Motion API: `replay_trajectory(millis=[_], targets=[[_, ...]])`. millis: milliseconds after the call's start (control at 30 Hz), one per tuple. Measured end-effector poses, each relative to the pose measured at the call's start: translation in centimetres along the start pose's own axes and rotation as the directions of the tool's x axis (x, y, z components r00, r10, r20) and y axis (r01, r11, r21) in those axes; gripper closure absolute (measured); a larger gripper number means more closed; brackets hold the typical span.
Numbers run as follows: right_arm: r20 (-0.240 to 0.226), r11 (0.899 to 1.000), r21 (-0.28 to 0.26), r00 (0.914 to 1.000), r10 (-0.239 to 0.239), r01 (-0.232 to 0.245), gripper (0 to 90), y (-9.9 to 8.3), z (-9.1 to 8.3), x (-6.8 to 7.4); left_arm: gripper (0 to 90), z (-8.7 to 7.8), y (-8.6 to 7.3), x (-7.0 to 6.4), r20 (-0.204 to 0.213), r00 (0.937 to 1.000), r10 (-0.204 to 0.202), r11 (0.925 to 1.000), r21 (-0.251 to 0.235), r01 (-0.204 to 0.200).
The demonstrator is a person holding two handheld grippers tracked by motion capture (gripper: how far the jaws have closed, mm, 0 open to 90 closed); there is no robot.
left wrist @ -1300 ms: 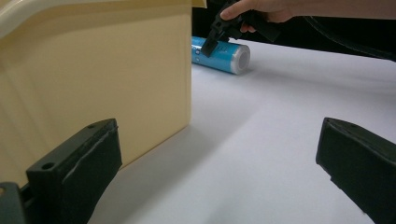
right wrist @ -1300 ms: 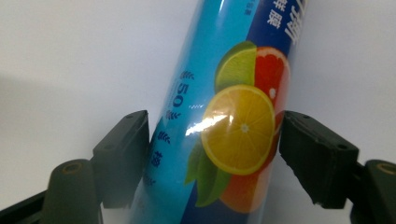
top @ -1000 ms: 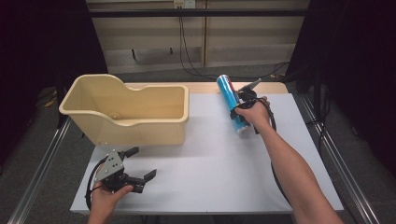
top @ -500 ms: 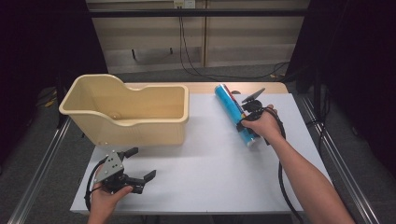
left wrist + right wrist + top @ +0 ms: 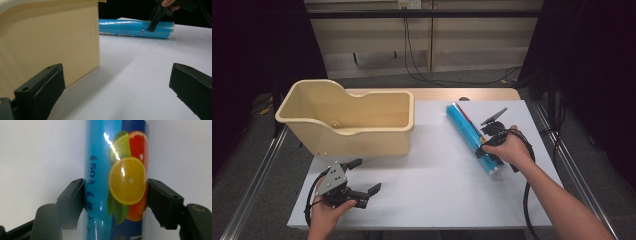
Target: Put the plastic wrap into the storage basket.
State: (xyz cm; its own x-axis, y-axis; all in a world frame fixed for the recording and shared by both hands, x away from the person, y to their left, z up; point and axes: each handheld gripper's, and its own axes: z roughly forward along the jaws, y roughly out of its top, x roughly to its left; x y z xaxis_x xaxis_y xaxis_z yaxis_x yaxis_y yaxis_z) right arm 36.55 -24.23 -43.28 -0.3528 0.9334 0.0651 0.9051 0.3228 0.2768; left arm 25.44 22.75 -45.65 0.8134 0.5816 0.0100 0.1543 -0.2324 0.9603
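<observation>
Beige bin (image 5: 347,122) standing on the left half of the white counter (image 5: 432,190), open side up, one end wall taller than the rest; inside only bare beige floor and walls, with a couple of small dark specks too small to identify. Same bin (image 5: 47,42) close on the left in the left gripper view, its corner just ahead of the near jaw.

Blue tube (image 5: 472,137) lying flat on the right half of the counter, well apart from the bin, long axis running from far-left to near-right. Printed wrap with sliced citrus and the figure 50 plain on the tube (image 5: 116,180) in the right gripper view. Right gripper (image 5: 490,141) clamped across the tube near its near end, held by the right hand (image 5: 507,150); jaws pressed against both sides of the wrap, touching it left and right. From the left gripper view, the tube (image 5: 136,28) lying on its side beyond the bin's corner, one black jaw of the other gripper down against it.

Left gripper (image 5: 363,181) low at the near-left of the counter, in the left hand (image 5: 329,210), near the front edge and just short of the bin's front wall; jaws wide apart, holding nothing, bare white surface between them.

Wide open stretch of counter between bin and tube and across the whole near middle. Tube near the right edge, with a narrow strip of counter beyond it. Bin's left wall at the counter's left edge.
</observation>
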Motion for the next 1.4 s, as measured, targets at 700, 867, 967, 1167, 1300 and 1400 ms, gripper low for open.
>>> replay_trajectory(millis=[700, 867, 967, 1167, 1300, 1400], targets=[[-0.003, 0.998, -0.054, 0.9992, -0.04, 0.04, 23.6, 4.4, 1.7, 0.0, 0.0, 0.4, -0.2, 0.2, 0.019, 0.9998, 0.008, 0.9998, 0.017, -0.008], [-0.001, 0.999, -0.029, 0.9998, -0.021, 0.021, 23.6, 5.6, 2.9, -0.1, 0.0, 0.2, -0.2, 0.3, 0.013, 0.9999, 0.006, 0.9999, 0.01, -0.006], [0.017, 0.999, 0.005, 0.9992, -0.037, 0.036, 24.7, 6.1, 3.7, 0.4, 0.0, 0.1, -0.3, 0.4, 0.013, 0.9999, 0.001, 0.9999, 0.013, -0.001], [0.052, 0.999, 0.034, 0.9982, -0.028, 0.026, 31.5, 6.4, 4.0, 0.6, 0.0, 0.1, -0.3, 0.5, 0.016, 0.9999, 0.006, 0.9998, 0.017, -0.006], [0.032, 0.999, 0.048, 0.9995, -0.004, 0.002, 32.2, 6.5, 4.0, 0.3, 0.0, 0.2, -0.3, 0.5, 0.016, 0.9998, 0.006, 0.9998, 0.018, -0.007], [0.033, 0.997, 0.078, 0.9994, 0.011, -0.014, 32.4, 6.7, 3.9, 0.4, 0.0, 0.2, -0.2, 0.4, 0.017, 0.9998, 0.006, 0.9999, 0.014, -0.006]])
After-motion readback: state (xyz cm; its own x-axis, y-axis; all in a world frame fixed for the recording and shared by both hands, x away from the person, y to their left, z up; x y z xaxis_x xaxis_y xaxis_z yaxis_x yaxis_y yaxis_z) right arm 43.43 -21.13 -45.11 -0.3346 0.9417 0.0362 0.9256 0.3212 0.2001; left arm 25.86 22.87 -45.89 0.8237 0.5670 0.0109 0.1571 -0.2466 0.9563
